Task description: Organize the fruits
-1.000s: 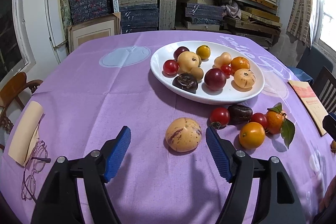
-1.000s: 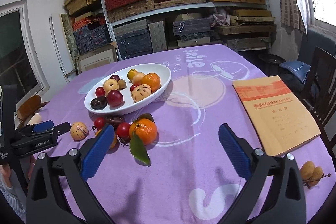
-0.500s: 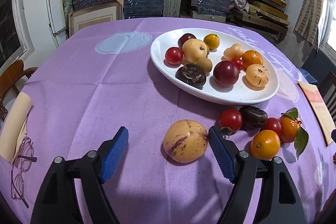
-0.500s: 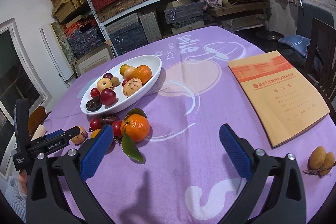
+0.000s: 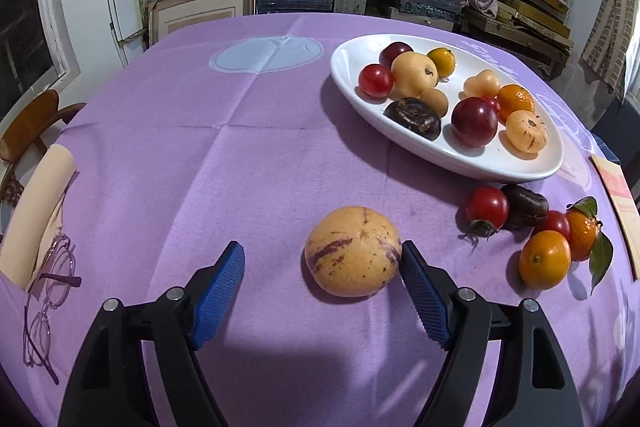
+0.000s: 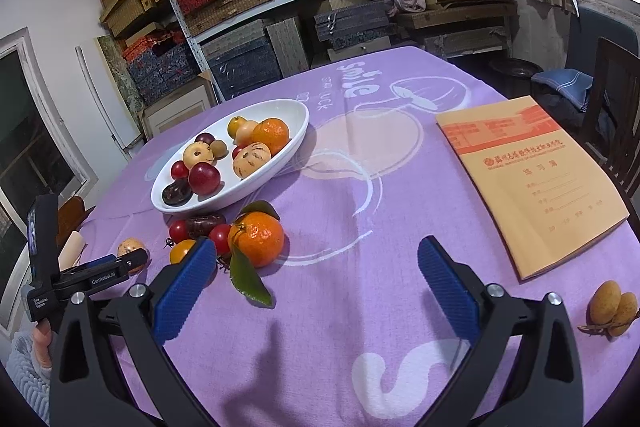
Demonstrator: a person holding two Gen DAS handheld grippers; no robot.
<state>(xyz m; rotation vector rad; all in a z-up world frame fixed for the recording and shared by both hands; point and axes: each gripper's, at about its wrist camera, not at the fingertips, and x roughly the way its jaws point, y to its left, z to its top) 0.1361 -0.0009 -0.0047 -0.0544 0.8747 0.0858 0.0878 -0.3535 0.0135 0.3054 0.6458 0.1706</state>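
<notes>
A yellow melon with purple streaks (image 5: 352, 251) lies on the purple tablecloth (image 5: 224, 163). My left gripper (image 5: 322, 267) is open around it; the right pad touches or nearly touches the melon, the left pad stands well apart. The melon also shows in the right wrist view (image 6: 130, 249) beside the left gripper (image 6: 108, 267). A white oval plate (image 5: 448, 151) holds several fruits. Loose fruits lie in front of it: a tomato (image 5: 487, 205), a dark fruit (image 5: 526, 207), an orange (image 5: 545, 259), a leafy tangerine (image 6: 256, 239). My right gripper (image 6: 312, 279) is open and empty above bare cloth.
An orange notebook (image 6: 528, 179) lies at the right. Two small yellow fruits (image 6: 612, 309) lie near the table's right edge. Glasses (image 5: 48, 291) and a paper roll (image 5: 36, 219) lie at the left edge. Shelves of boxes stand behind; chairs stand at both sides.
My left gripper has moved forward and down, so the streaked melon now sits between its pads, close to the right one. The right gripper has shifted slightly; its jaws stay open.
</notes>
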